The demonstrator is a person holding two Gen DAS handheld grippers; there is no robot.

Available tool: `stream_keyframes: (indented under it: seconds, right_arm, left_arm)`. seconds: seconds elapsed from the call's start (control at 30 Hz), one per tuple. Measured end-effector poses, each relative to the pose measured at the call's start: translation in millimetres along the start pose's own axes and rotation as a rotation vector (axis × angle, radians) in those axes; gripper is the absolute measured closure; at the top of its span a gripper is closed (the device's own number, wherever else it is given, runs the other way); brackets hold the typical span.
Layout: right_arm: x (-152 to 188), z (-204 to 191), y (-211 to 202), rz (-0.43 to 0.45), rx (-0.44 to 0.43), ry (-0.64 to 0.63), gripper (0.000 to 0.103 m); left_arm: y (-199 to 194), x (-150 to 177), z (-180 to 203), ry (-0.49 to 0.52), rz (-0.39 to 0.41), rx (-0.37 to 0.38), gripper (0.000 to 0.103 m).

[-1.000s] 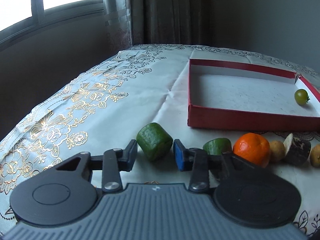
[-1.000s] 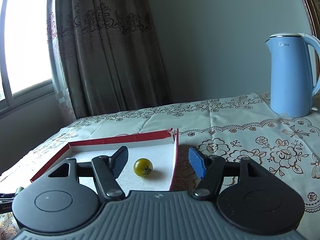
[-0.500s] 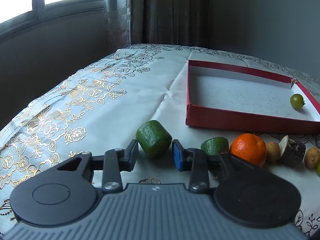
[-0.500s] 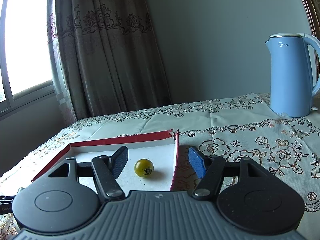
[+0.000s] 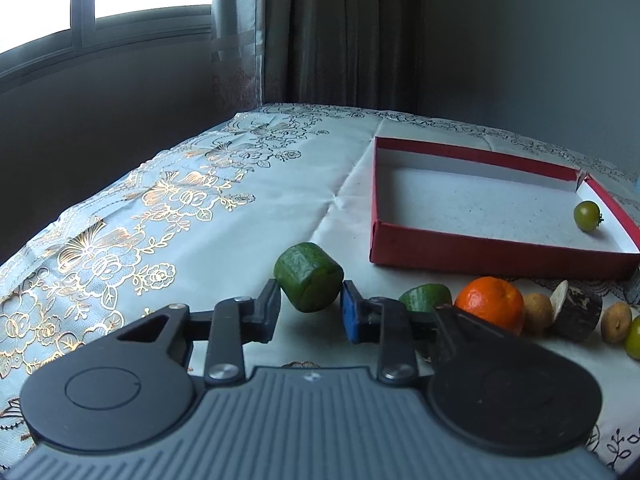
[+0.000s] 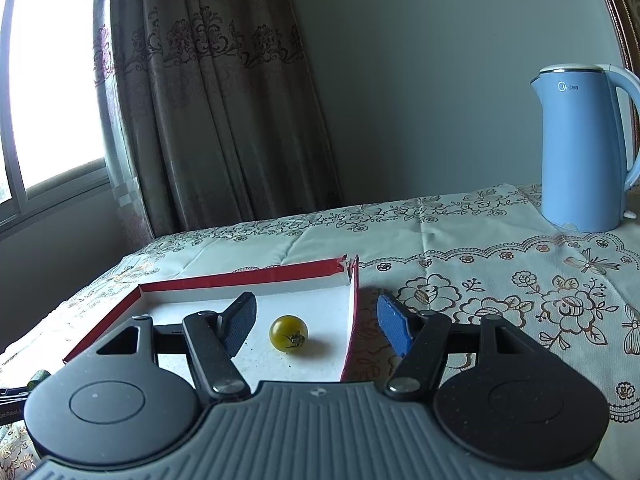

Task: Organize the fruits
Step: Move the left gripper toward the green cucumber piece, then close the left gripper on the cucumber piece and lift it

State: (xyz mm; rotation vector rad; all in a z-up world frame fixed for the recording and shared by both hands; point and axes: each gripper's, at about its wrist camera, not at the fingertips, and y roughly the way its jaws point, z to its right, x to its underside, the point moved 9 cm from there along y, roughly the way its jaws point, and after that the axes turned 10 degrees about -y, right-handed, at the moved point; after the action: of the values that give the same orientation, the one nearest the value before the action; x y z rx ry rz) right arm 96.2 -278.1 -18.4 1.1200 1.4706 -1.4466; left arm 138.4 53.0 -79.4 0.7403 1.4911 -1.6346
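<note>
Light-blue "Midea" kettle (image 6: 584, 152); left gripper (image 5: 310, 304) clamps green cucumber chunk (image 5: 309, 277), axis tilted leftward; right gripper (image 6: 316, 320) wide apart.

One brand name readable

The blue kettle (image 6: 586, 152), standing at the table's far right edge, carries "Midea" near its top; a tiny print at the frame's left edge is illegible.
</note>
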Motion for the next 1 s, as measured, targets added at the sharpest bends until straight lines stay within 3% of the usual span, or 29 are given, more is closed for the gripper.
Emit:
stream_keyframes:
  seconds: [0.1, 0.2, 0.23, 0.3, 0.4, 0.47, 0.5, 0.53, 0.6, 0.67, 0.8, 0.87, 0.93, 1.0]
  right_arm:
    - [0.3, -0.2, 0.6, -0.002, 0.003, -0.001, 0.036]
    - [0.6, -0.7, 0.6, -0.003, 0.005, 0.0, 0.036]
    - [0.6, -1.0, 0.7, -0.003, 0.005, -0.001, 0.036]
    - [1.0, -0.3, 1.0, -0.003, 0.002, 0.0, 0.036]
    - [2.6, -0.2, 2.2, -0.009, 0.0, 0.0, 0.036]
    - [3.0, 0.6, 2.7, -0.01, 0.0, 0.001, 0.036]
    - [3.0, 0.7, 2.8, -0.011, -0.001, 0.001, 0.036]
    - [3.2, 0.6, 2.9, -0.011, -0.002, 0.0, 0.036]
    - [4.3, 0.2, 3.1, -0.014, -0.003, -0.002, 0.036]
    - [4.7, -0.4, 3.9, -0.017, -0.003, -0.006, 0.036]
    - [6.9, -1.4, 6.1, -0.028, -0.005, -0.013, 0.036]
    - [8.1, -1.2, 7.8, -0.035, -0.004, -0.013, 0.036]
    - [9.5, -1.7, 9.4, -0.042, -0.003, -0.017, 0.036]
    - [11.1, -2.7, 11.7, -0.051, -0.002, -0.023, 0.036]
  left_arm:
    - [-1.5, -1.2, 0.5, 0.003, 0.011, -0.004, 0.075]
    - [-5.4, -2.7, 1.3, 0.006, 0.033, 0.0, 0.083]
    - [-6.6, -3.0, 2.9, 0.02, 0.039, -0.004, 0.101]
    - [-7.8, -3.8, 7.1, 0.056, 0.05, -0.014, 0.103]
    - [-2.1, 0.1, 10.0, 0.063, 0.003, -0.008, 0.101]
    - [1.5, 4.6, 8.6, 0.065, -0.031, -0.012, 0.09]
    - [1.5, 4.7, 7.8, 0.064, -0.038, -0.01, 0.063]
    - [-0.5, 3.3, 6.6, 0.059, -0.03, -0.003, 0.023]
    - [-11.4, -6.0, 0.0, 0.05, 0.059, -0.034, 0.0]
    - [-20.9, -16.7, -0.8, 0.075, 0.125, -0.018, 0.0]
    - [-14.9, -34.2, -2.6, 0.119, 0.143, -0.009, 0.0]
    - [-3.9, -40.6, -4.6, 0.125, 0.122, -0.005, 0.003]
    - [9.5, -44.5, -8.1, 0.118, 0.096, -0.023, 0.012]
    - [22.4, -46.1, -12.1, 0.096, 0.066, -0.039, 0.012]
